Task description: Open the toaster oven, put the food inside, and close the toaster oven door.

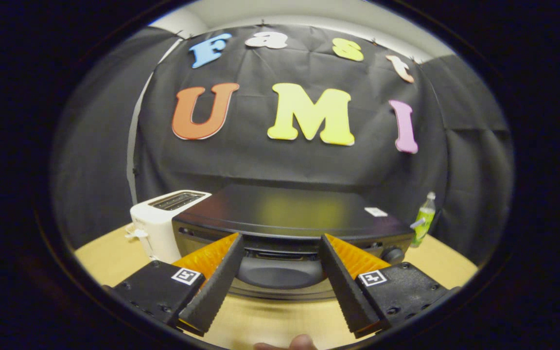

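A black toaster oven (289, 211) stands on the wooden table just ahead of my fingers, its door shut. The door's dark handle (280, 272) sits between and slightly beyond the fingertips. My gripper (280, 238) is open, its two fingers spread wide to either side of the handle and touching nothing. No food shows in front of the oven.
A white slot toaster (163, 221) stands against the oven's left side. A green bottle (423, 218) stands behind the oven's right corner. A control knob (393, 254) sits on the oven's right front. A fingertip (302, 342) of a person shows below the fingers, over the table (280, 316).
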`<state>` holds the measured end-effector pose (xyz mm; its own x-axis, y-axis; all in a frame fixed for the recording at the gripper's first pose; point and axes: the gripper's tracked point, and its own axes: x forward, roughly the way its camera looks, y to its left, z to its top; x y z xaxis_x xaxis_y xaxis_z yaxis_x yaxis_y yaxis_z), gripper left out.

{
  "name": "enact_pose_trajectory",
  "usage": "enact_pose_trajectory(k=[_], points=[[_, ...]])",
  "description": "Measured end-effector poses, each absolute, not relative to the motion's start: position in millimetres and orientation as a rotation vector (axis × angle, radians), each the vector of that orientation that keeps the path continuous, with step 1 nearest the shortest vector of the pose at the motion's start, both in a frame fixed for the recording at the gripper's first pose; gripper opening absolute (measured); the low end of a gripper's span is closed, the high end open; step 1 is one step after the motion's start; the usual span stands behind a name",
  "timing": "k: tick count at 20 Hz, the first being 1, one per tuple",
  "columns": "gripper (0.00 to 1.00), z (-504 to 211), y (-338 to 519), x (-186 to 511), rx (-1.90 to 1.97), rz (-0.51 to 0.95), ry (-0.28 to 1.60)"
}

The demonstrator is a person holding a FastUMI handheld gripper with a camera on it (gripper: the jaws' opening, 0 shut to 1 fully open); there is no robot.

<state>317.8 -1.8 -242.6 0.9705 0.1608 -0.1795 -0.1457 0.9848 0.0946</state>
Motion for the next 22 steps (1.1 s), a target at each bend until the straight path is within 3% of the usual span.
enact_pose_trajectory(k=[7,22], points=[[1.00,-265.1,-7.8,265.9,0.054,0.142,0.228],[1.00,-351.0,-15.4,186.9,0.047,0.176,0.530]])
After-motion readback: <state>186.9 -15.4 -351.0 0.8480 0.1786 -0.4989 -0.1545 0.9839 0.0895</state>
